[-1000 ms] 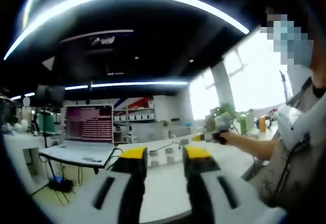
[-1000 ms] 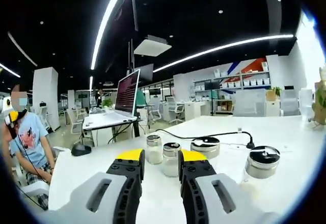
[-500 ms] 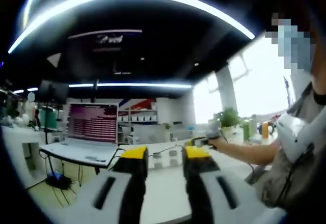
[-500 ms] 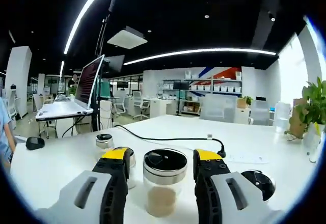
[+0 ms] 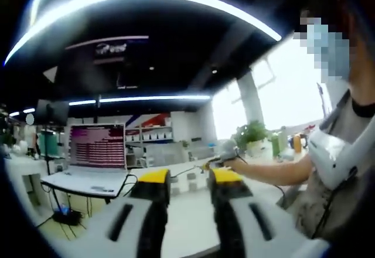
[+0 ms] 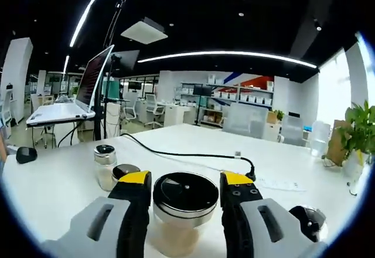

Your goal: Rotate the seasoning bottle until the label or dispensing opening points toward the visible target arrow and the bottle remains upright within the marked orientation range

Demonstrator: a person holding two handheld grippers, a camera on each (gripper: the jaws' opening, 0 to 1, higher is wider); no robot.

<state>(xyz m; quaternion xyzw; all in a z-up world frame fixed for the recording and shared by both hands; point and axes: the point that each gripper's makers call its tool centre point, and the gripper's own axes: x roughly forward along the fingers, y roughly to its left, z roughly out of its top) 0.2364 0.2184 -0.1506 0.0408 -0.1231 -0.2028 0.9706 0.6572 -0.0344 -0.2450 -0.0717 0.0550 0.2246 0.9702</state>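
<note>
the white tabletop (image 6: 53,182) spread wide across the right gripper view, with an open laptop (image 6: 88,88) at its far left edge and a black cable (image 6: 187,154) snaking across the middle. the right gripper (image 6: 184,183) stood with its yellow-tipped jaws apart on either side of the seasoning bottle (image 6: 183,211), a clear jar with a black lid, upright on the tabletop; whether the jaws touched the glass could not be told. two smaller jars (image 6: 105,165) stood just left of it, and another black-lidded jar (image 6: 309,218) sat at lower right. in the left gripper view the left gripper (image 5: 188,177) was open and held nothing, raised over the tabletop (image 5: 187,223), with the person's hand (image 5: 225,159) reaching in from the right.
</note>
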